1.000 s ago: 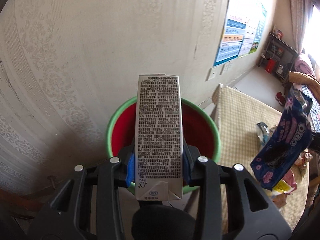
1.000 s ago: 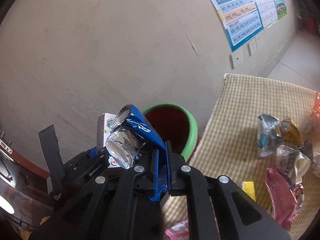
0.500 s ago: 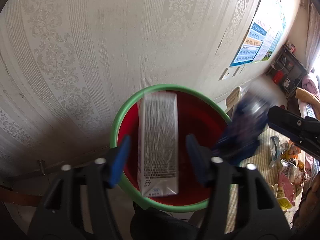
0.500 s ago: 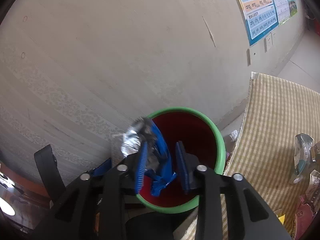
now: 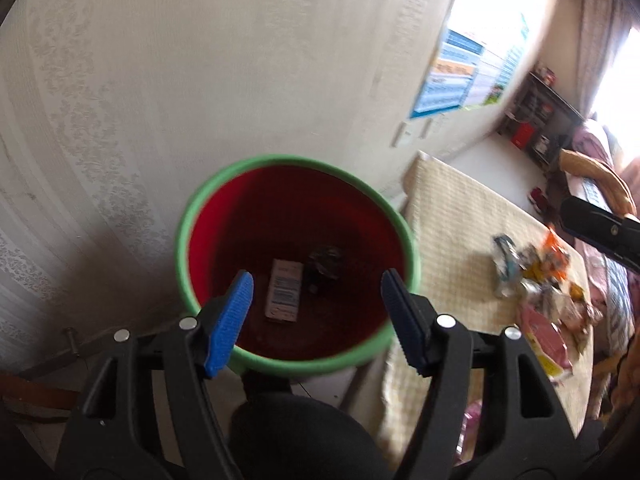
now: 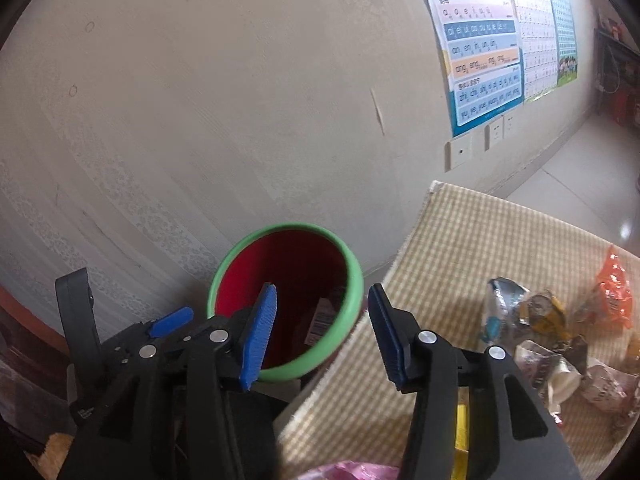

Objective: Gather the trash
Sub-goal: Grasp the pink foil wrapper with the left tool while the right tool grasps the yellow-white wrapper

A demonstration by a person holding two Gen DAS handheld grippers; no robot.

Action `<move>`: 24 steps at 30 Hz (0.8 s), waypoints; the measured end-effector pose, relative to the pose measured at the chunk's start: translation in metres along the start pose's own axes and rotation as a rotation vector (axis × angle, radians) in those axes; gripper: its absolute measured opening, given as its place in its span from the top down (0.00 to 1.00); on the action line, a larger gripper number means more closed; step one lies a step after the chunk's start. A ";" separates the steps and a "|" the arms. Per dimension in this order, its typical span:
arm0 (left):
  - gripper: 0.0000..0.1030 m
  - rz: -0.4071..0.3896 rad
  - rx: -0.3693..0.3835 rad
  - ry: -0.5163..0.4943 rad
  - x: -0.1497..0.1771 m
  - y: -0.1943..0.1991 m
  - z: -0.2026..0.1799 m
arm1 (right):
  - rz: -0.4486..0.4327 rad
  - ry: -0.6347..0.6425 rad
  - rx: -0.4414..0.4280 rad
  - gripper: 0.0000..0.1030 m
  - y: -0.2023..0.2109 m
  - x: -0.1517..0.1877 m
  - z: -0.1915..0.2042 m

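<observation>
A red bin with a green rim (image 5: 184, 240) stands against the wall, directly below my left gripper (image 5: 317, 276). That gripper is open with nothing between its blue pads. On the bin's floor lie a small drink carton (image 5: 284, 296) and a dark crumpled wrapper (image 5: 326, 260). My right gripper (image 6: 323, 287) hangs over the bin's rim (image 6: 354, 292) at its table side. Its jaws are opening and hold nothing. Part of the carton (image 6: 322, 318) shows inside the bin. A pile of snack wrappers (image 6: 552, 328) lies on the checked tablecloth (image 6: 480, 240).
The bin sits between the patterned wall and the table's edge (image 5: 412, 216). The left gripper's body (image 6: 120, 344) is at the lower left of the right wrist view. Posters (image 6: 484, 52) and sockets are on the wall. A shelf (image 5: 536, 120) stands far back.
Both grippers opened over the bin. The carton dropped from the left one and the blue wrapper from the right one. Both now lie inside the bin, and the jaws are empty.
</observation>
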State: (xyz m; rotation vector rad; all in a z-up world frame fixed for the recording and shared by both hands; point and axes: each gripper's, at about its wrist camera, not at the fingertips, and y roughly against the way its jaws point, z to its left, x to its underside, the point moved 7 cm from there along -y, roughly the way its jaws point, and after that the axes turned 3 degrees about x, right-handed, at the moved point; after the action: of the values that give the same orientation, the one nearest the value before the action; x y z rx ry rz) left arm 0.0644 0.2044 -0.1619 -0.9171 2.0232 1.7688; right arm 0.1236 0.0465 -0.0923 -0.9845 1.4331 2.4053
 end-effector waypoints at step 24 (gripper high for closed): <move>0.45 0.490 0.151 -0.215 0.141 -0.045 -0.123 | 0.127 -0.167 0.119 0.53 0.051 0.140 -0.104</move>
State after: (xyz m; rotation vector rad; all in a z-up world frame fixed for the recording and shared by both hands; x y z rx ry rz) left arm 0.0094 0.0464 -0.2575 -0.1781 2.3266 1.8090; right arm 0.0401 -0.0923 -0.1747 -0.6675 1.5981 2.3903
